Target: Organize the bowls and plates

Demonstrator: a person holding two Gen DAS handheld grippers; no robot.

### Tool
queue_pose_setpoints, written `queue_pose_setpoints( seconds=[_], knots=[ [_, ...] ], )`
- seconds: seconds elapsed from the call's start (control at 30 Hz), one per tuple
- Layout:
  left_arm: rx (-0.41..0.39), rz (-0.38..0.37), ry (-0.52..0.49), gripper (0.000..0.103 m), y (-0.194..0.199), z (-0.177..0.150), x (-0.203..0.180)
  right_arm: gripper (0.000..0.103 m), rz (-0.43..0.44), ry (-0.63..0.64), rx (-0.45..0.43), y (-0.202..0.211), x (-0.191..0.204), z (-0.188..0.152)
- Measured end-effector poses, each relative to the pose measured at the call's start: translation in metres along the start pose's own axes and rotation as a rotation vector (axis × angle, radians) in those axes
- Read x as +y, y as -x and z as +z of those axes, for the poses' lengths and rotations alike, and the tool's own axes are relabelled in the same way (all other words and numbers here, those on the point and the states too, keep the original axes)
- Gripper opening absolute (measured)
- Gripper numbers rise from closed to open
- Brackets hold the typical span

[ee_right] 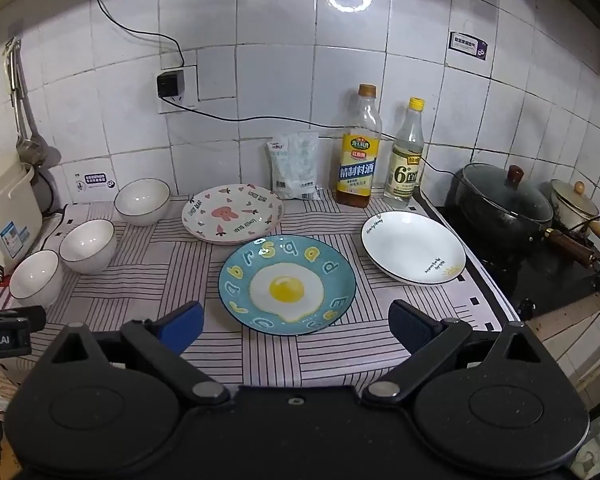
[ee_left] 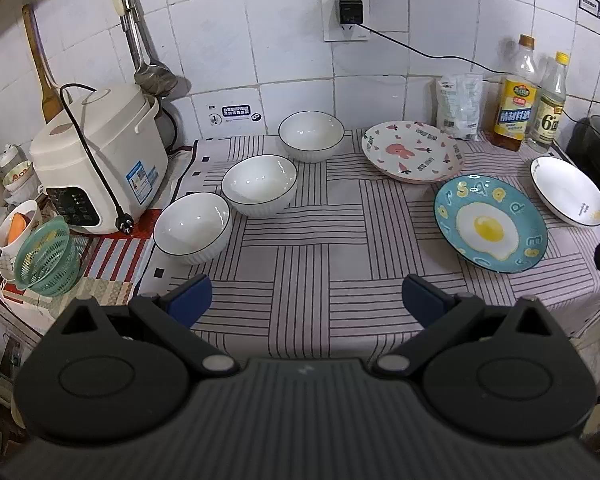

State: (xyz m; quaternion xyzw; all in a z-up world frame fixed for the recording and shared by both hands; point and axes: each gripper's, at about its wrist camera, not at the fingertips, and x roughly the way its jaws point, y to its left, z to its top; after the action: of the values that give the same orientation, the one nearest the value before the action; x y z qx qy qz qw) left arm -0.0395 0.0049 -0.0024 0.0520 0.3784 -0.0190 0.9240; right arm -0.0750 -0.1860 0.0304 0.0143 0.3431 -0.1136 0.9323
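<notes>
Three white bowls (ee_left: 259, 184) sit upright in a diagonal row on the striped cloth (ee_left: 320, 248); three plates (ee_right: 287, 283) lie flat to their right. Left gripper (ee_left: 306, 300) and right gripper (ee_right: 296, 326) hover wide open, empty.

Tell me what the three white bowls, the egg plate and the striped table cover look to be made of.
White bowls: likely glazed ceramic, with glossy highlights and thin dark rims. Egg plate: glazed ceramic too, by its shiny printed surface. Table cover: probably fabric or thin plastic; it lies matte and drapes over the edge.
</notes>
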Motion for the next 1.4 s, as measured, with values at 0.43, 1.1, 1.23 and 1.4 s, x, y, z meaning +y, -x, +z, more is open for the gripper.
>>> queue_pose_setpoints(
  seconds=[0.43, 1.1, 1.23, 1.4],
  knots=[
    [-0.051, 0.000, 0.035, 0.103, 0.006, -0.012, 0.002, 0.100, 0.007, 0.013, 0.005, -0.001, 0.002, -0.006],
    [-0.067, 0.008, 0.055, 0.103, 0.006, -0.016, 0.003, 0.100, 0.020, 0.008, -0.040, 0.000, -0.001, -0.014],
    [-0.092, 0.009, 0.045, 0.103, 0.008, -0.018, 0.001, 0.100, 0.014, 0.017, -0.074, 0.003, 0.000, -0.016],
    [-0.113, 0.006, 0.031, 0.103, 0.008, -0.022, -0.001, 0.100, 0.016, 0.033, -0.095, 0.005, 0.000, -0.020]
  ],
)
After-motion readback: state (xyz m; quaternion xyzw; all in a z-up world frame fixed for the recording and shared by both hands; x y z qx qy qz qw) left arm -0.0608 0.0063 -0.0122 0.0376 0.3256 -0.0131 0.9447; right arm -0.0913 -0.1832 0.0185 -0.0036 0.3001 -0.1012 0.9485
